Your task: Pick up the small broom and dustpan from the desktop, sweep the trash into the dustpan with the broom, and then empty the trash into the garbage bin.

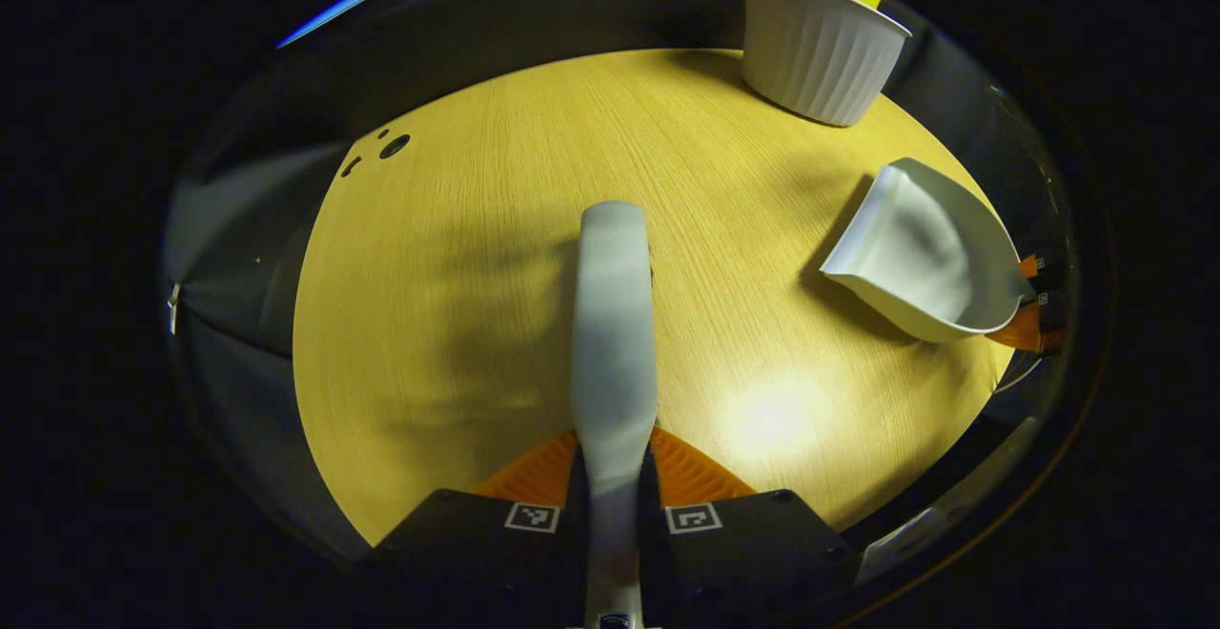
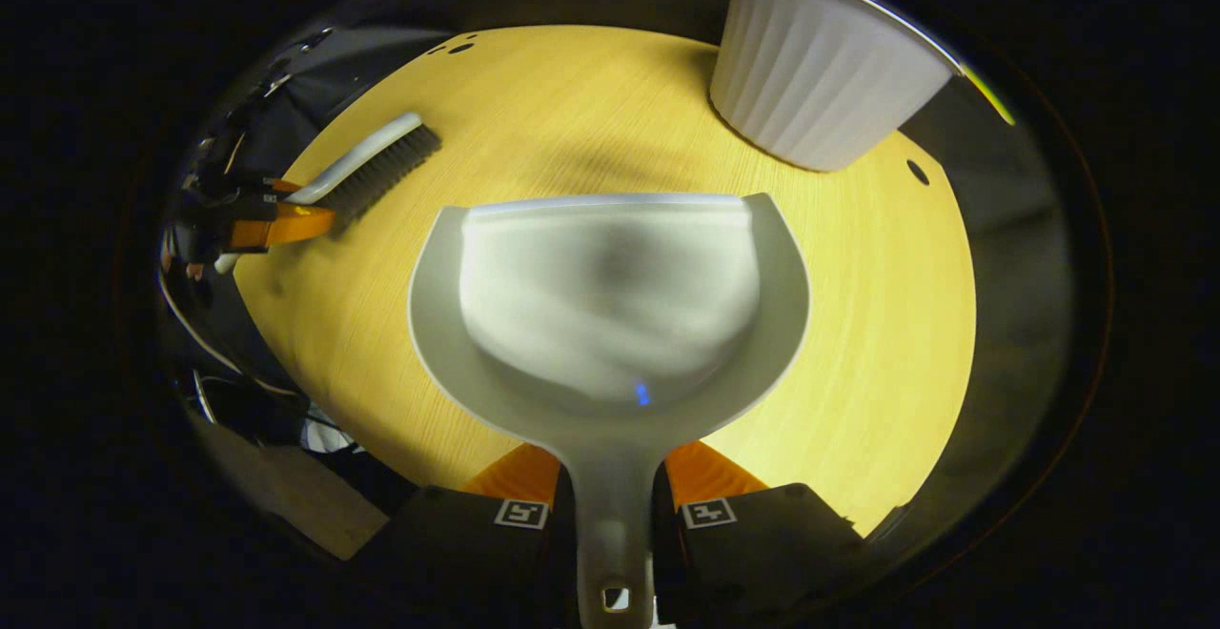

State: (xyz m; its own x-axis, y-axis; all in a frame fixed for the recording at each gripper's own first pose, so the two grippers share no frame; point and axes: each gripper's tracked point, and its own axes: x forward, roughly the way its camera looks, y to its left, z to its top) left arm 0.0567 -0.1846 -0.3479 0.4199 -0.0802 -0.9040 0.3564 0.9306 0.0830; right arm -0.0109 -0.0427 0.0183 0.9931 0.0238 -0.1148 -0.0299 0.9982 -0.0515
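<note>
Yellow wood-grain desktop (image 1: pixel 457 324), dim booth.

No word, brand name or number can be read anywhere in either view. The only signs are square black-and-white coded markers. In the left gripper view one marker (image 1: pixel 532 517) sits on the gripper body just left of the jaws and a second marker (image 1: pixel 692 517) just right of them, both at the base of the fingers. In the right gripper view a like marker (image 2: pixel 520 513) stands left of the jaws and another marker (image 2: pixel 707 513) right of them. Their patterns are blocky shapes, not letters. The ribbed white bin, the dustpan and the brush carry no legible print.
</note>
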